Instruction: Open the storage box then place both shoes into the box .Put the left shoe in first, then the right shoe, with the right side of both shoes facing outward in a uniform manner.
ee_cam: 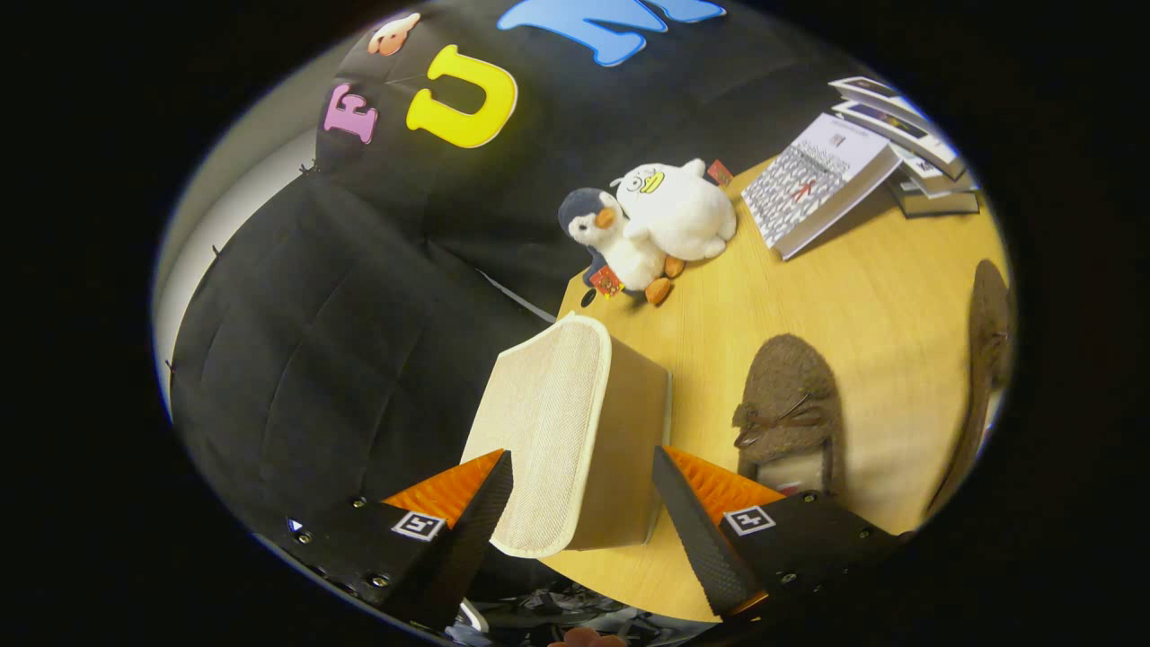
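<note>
1. No text, brand or number can be read anywhere.
2. The tool (582,485) carries a small square black-and-white marker on each finger; they are coded patterns, not words.
3. The book (813,184) propped on the table (862,296) has a patterned cover; its print is too small to read.
4. The red tags on the plush toys (656,225) are too small to read.

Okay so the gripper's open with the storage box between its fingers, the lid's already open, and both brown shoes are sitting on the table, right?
One thing is off: the storage box is closed, its lid down, as the gripper view shows. The rest holds: the gripper is open with the box between its fingers, and both brown shoes sit on the table.
</note>
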`<state>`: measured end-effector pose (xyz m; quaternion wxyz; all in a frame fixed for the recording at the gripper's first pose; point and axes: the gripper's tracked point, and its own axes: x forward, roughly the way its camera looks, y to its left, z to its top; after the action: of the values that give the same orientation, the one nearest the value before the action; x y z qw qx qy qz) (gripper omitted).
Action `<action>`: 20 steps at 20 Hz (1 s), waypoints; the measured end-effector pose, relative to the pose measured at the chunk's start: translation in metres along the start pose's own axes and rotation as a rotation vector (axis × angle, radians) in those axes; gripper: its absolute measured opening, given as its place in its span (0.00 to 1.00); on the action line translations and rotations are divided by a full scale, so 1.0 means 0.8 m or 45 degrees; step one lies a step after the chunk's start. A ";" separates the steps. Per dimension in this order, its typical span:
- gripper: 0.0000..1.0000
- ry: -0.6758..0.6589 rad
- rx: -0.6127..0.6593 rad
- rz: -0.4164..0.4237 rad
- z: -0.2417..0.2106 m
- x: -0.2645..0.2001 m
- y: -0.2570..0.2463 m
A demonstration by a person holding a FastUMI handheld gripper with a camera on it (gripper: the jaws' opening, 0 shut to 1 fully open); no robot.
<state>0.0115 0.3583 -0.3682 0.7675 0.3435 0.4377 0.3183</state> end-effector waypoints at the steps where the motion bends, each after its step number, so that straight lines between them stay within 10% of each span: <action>1: 0.97 0.019 0.043 0.031 -0.004 0.007 0.002; 13: 0.94 0.101 0.293 0.187 -0.012 0.057 0.026; 19: 0.74 0.121 0.257 0.173 -0.006 0.060 0.034; 20: 0.55 0.108 0.274 0.145 -0.003 0.068 0.026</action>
<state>0.0275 0.4135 -0.3768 0.6878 0.4343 0.4810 0.3269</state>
